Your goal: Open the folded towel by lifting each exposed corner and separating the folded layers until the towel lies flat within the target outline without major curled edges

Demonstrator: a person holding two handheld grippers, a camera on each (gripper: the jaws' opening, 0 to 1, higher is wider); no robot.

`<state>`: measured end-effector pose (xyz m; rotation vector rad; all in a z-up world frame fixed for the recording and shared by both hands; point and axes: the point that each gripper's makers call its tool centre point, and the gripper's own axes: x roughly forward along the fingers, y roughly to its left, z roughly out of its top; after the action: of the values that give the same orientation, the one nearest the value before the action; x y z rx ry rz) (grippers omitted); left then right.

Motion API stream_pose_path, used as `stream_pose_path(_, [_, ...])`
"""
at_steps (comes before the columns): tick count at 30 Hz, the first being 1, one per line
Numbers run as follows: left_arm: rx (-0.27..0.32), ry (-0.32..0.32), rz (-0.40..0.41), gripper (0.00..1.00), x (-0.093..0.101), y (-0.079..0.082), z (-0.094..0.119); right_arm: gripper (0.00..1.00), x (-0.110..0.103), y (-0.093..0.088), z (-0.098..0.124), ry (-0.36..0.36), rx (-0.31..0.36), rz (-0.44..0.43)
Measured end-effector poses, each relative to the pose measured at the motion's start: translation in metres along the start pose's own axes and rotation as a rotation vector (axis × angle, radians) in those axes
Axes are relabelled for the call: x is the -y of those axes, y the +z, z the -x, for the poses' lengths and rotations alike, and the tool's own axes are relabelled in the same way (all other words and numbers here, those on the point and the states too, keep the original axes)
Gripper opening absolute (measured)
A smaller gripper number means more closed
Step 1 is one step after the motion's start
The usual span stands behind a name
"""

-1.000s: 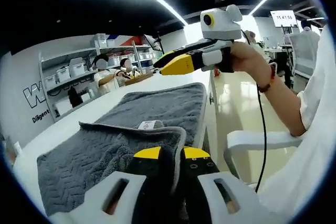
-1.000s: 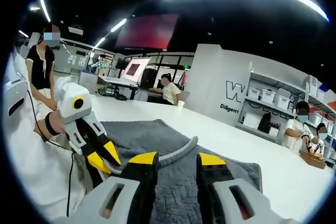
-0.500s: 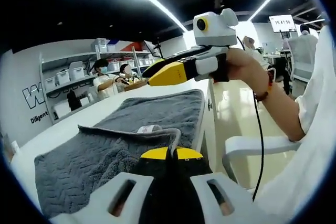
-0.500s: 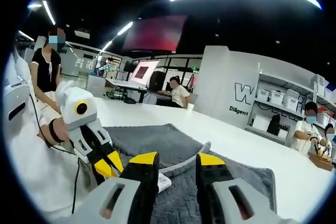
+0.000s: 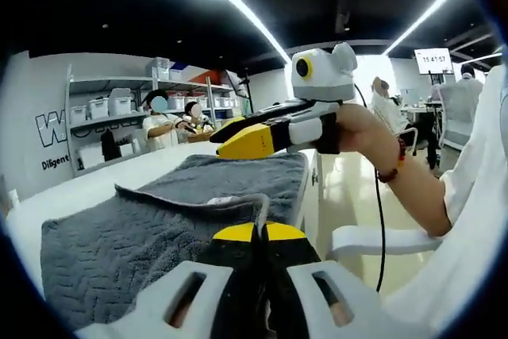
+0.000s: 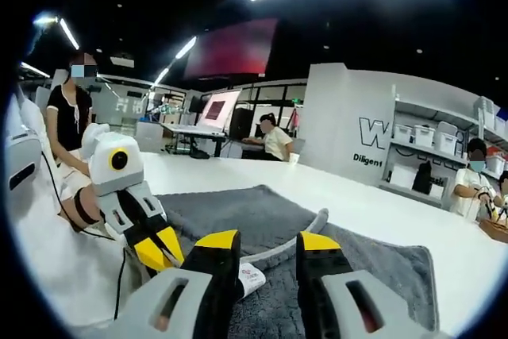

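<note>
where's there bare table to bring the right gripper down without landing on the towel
Bare white table runs along the far side of the grey towel, toward the shelving, and past its far end. The near corner is crowded: the left gripper is shut on the lifted towel edge beside the white label, with the open right gripper hovering just above.

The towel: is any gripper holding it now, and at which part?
The left gripper is shut on the grey towel at its lifted corner edge. The right gripper is open, holding nothing.
</note>
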<state>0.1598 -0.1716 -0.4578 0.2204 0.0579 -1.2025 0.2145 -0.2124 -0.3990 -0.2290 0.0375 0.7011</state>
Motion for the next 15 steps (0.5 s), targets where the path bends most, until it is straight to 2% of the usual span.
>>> stream_pose_path(2, [0.001,0.003,0.025,0.0,-0.002,0.0,0.0,0.24,0.0,0.002,-0.003,0.003,-0.012,0.0])
stream_pose_path(6, [0.006,0.006,0.017,0.0,-0.001,0.002,0.001,0.23,0.0,0.011,-0.007,0.004,-0.002,0.011])
stream_pose_path(15, [0.019,0.019,0.023,0.0,-0.003,0.002,0.002,0.24,0.003,0.01,-0.017,0.013,-0.024,0.021])
